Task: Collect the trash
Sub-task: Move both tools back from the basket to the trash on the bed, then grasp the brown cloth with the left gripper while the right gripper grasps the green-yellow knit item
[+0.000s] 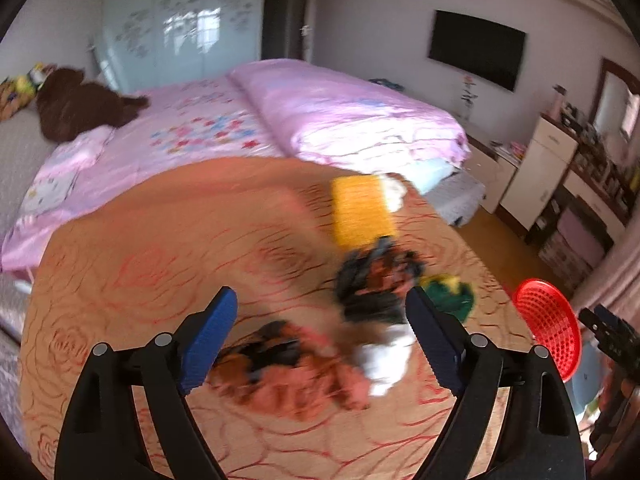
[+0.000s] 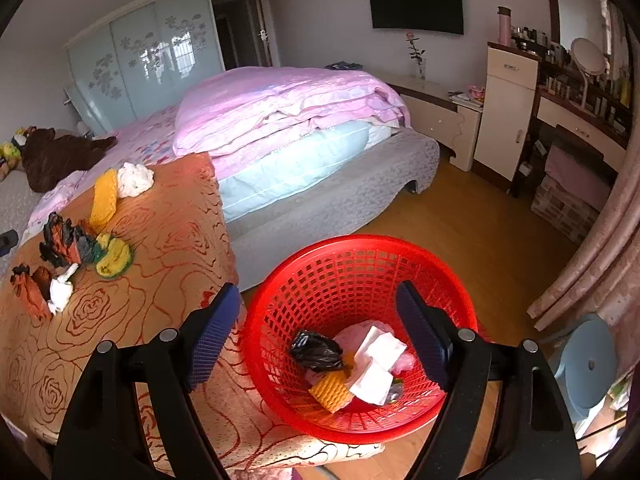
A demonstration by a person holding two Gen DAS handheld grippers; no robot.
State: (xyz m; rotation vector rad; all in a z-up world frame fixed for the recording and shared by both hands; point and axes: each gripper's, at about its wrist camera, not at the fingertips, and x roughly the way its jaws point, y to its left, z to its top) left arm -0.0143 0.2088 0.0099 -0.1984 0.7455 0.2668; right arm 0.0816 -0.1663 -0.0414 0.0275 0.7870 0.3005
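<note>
Left fingers: the left gripper (image 1: 322, 344) stands wide open with nothing between its blue pads (image 1: 208, 344); it hovers low over the table, and the view is smeared, so whether a pad touches anything I cannot tell.
Nearest piece: an orange-and-black crumpled wrapper (image 1: 280, 368) with a white tissue wad (image 1: 386, 360) against it lies in the gap; the likely step is to take this clump.
How to take it: centre the gap on the wrapper rather than the tissue's edge; come down until the pads reach the cloth, then close slowly so the light scraps do not slide out; lift straight before swinging.
Right fingers: the right gripper (image 2: 316, 336) is spread wide and empty too, poised above the red basket (image 2: 360, 424).
Basket: it sits on the floor just beside the table's corner and already holds a black bag, white paper and a yellow scrap.
Left on the table: a dark crumpled bag (image 2: 66, 244), a green-yellow scrap (image 2: 116, 260), a yellow sponge-like piece (image 2: 105, 196) and a white wad (image 2: 134, 178) on the orange tablecloth (image 2: 160, 240); the job looks partly done.
Risk: loose bits may drop short of the basket.
</note>
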